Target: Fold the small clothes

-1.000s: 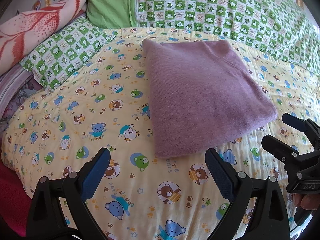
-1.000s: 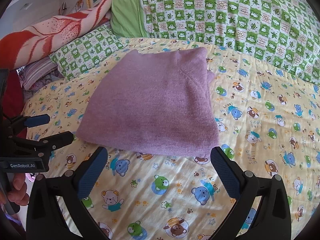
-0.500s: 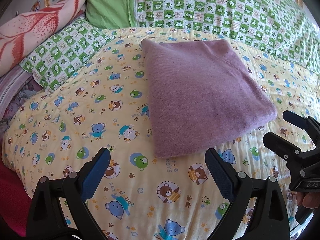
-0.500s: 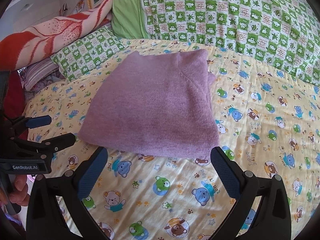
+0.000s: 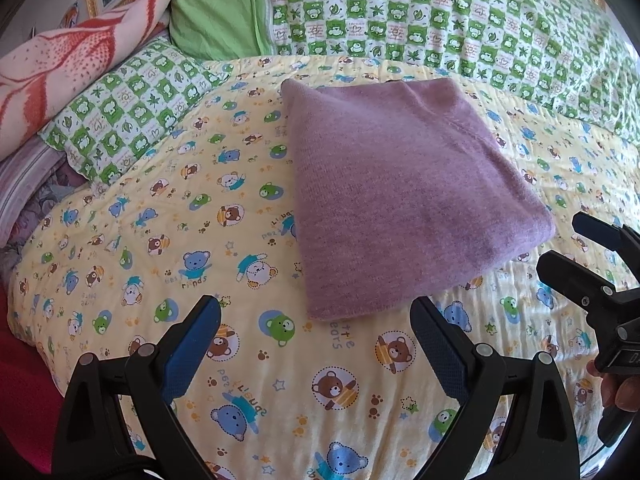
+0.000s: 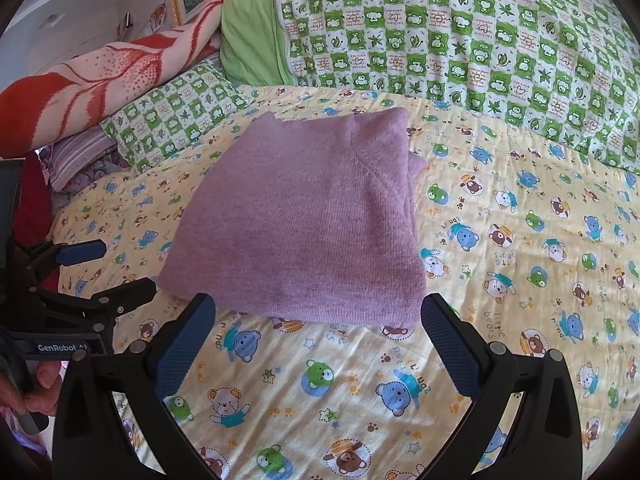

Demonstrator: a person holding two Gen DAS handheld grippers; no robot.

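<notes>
A purple knitted garment (image 5: pixel 400 200) lies folded into a flat square on the yellow bear-print bedspread (image 5: pixel 160 240); it also shows in the right wrist view (image 6: pixel 304 224). My left gripper (image 5: pixel 316 312) is open and empty, just short of the garment's near corner. My right gripper (image 6: pixel 318 306) is open and empty at the garment's near edge, not touching it. In the left wrist view the right gripper (image 5: pixel 580 248) shows at the right edge. In the right wrist view the left gripper (image 6: pixel 116 268) shows at the left edge.
A green checked quilt (image 5: pixel 440 20) lies along the back. A green checked pillow (image 5: pixel 120 112) and a red-and-white blanket (image 5: pixel 68 52) are stacked at the left, with a plain green pillow (image 5: pixel 216 8) behind. The bed's edge drops off at the lower left.
Both grippers have drawn back slightly from the folded garment. Both stay open; the garment has not moved.
</notes>
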